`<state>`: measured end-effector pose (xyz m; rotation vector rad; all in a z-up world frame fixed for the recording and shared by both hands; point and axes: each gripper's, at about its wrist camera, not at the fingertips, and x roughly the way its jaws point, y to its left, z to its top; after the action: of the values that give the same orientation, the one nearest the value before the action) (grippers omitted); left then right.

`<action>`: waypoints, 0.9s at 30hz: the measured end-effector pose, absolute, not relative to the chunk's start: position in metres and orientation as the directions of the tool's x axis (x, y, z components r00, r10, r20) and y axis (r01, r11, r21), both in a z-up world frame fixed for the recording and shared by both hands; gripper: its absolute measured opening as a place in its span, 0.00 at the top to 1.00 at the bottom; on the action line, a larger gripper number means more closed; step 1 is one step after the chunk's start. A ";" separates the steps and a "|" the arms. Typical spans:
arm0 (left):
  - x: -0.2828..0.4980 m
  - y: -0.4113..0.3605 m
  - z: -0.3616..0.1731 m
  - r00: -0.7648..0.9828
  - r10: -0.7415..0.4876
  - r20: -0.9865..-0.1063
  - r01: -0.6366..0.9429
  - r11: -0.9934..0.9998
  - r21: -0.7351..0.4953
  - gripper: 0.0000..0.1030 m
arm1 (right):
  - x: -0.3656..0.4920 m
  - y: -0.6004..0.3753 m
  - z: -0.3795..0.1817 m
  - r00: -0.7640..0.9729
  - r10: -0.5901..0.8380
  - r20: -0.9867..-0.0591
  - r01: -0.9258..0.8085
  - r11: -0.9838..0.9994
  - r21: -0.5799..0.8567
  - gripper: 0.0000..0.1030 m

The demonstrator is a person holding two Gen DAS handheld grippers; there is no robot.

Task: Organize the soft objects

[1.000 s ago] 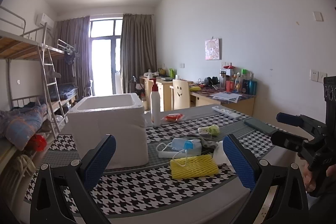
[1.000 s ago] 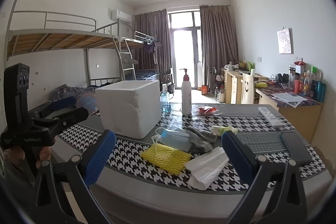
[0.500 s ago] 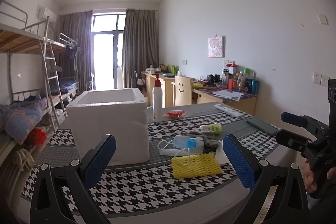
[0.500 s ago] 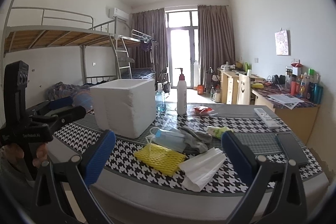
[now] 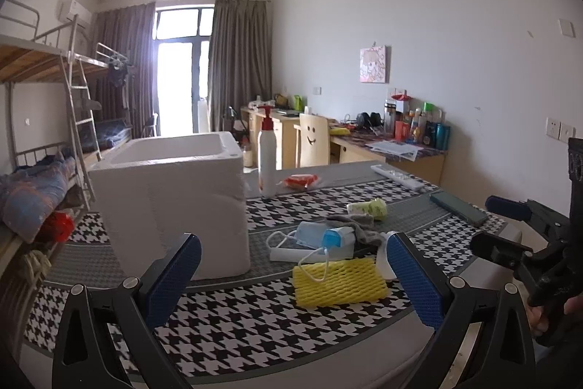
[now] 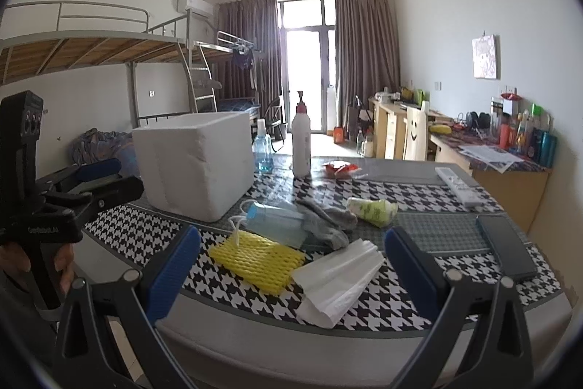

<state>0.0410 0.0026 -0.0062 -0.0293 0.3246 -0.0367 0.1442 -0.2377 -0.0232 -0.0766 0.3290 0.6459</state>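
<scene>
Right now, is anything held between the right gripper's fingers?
No, the right gripper is open and empty, short of the yellow foam net on the table.

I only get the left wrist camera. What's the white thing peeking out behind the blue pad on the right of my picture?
Observer: A folded white plastic bag. It lies by the table's near edge and touches the yellow foam net.
Child: Is anything hiding past the big white box?
Observer: Yes. A clear spray bottle with blue liquid stands just past the foam box, left of the pump bottle.
Child: What's holding my gripper?
Observer: A hand is wrapped around the handle of the left gripper.
</scene>
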 end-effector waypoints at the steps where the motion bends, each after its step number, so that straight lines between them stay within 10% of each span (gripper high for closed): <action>1: 0.043 0.002 -0.008 0.945 -0.042 -0.326 0.032 0.999 -0.035 0.01 | 0.147 -0.238 -0.025 0.745 0.580 -0.331 -0.604 0.796 0.037 0.01; 27: 0.110 -0.023 -0.058 0.816 -0.123 -0.564 0.123 0.992 -0.038 0.01 | 0.191 -0.243 -0.058 0.729 0.518 -0.447 -0.547 0.834 0.073 0.01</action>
<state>0.1101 -0.0230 -0.0579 0.0004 0.6015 -0.1315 0.1909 -0.2432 -0.0585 -0.0651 0.4724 0.5868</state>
